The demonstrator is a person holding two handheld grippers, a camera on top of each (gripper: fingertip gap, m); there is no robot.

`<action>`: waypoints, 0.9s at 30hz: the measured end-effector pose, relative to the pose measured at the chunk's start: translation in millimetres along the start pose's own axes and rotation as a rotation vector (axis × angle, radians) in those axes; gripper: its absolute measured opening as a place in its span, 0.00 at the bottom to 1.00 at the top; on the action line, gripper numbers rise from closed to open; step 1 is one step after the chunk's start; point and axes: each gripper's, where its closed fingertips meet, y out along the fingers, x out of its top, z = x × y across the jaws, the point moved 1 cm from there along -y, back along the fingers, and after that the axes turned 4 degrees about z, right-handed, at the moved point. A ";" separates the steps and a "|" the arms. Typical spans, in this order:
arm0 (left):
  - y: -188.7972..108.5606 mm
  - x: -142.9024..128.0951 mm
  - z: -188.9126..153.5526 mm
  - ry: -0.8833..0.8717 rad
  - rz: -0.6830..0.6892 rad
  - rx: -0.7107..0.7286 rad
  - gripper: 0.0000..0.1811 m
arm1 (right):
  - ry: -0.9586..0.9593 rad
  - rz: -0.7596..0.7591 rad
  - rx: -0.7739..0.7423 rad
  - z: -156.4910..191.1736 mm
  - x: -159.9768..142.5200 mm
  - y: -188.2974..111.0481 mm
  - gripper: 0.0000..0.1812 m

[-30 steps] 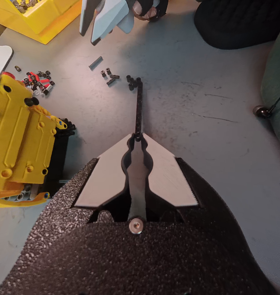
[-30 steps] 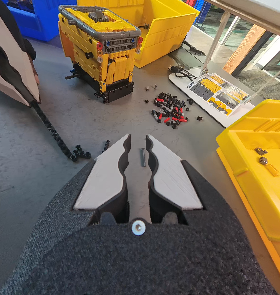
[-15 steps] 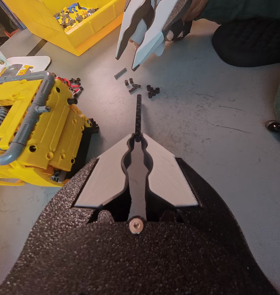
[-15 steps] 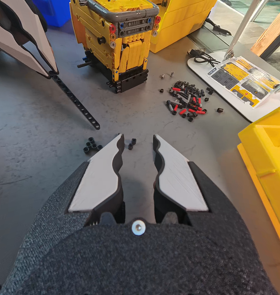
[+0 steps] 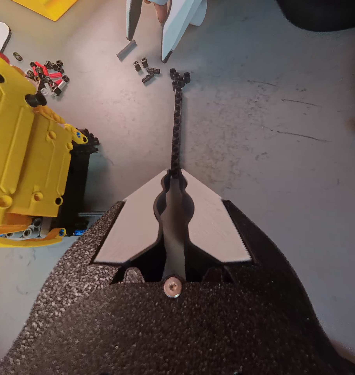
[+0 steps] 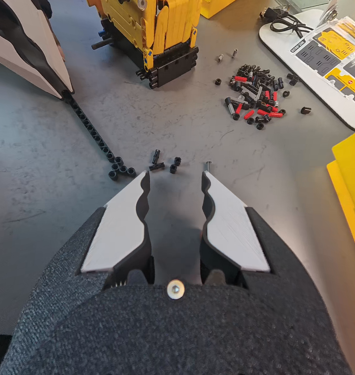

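My left gripper is shut on one end of a long black beam with holes. The beam's far end rests against a small black angled piece on the grey table. In the right wrist view the beam runs from the left gripper down to that piece. My right gripper is open and empty, low over the table. Several small black pins lie just beyond its tips. A grey axle lies by its right fingertip. The right gripper also shows in the left wrist view.
A yellow and black brick model stands at the back, also in the left wrist view. A pile of black, red and grey pins lies right of it. A white board with a sticker sheet and a yellow bin stand at right. My hands' fingertips stand some 15 cm from each other.
My left gripper has lowered the beam so its far end meets the black angled piece. My right gripper has opened wider and moved in over the small pins.
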 end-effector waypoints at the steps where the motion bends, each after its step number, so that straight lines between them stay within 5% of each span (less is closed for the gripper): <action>1: 0.0 -0.1 -0.5 -0.003 0.001 -0.005 0.04 | 0.003 0.002 -0.003 -0.6 -0.4 -0.5 0.26; 12: 0.3 -1.3 1.9 -0.011 0.007 0.007 0.09 | -0.012 0.029 -0.039 -3.8 -3.4 -0.9 0.16; 27: 0.9 -1.1 -3.2 -0.020 0.013 -0.028 0.04 | -0.039 0.050 -0.055 -3.0 -5.2 0.7 0.16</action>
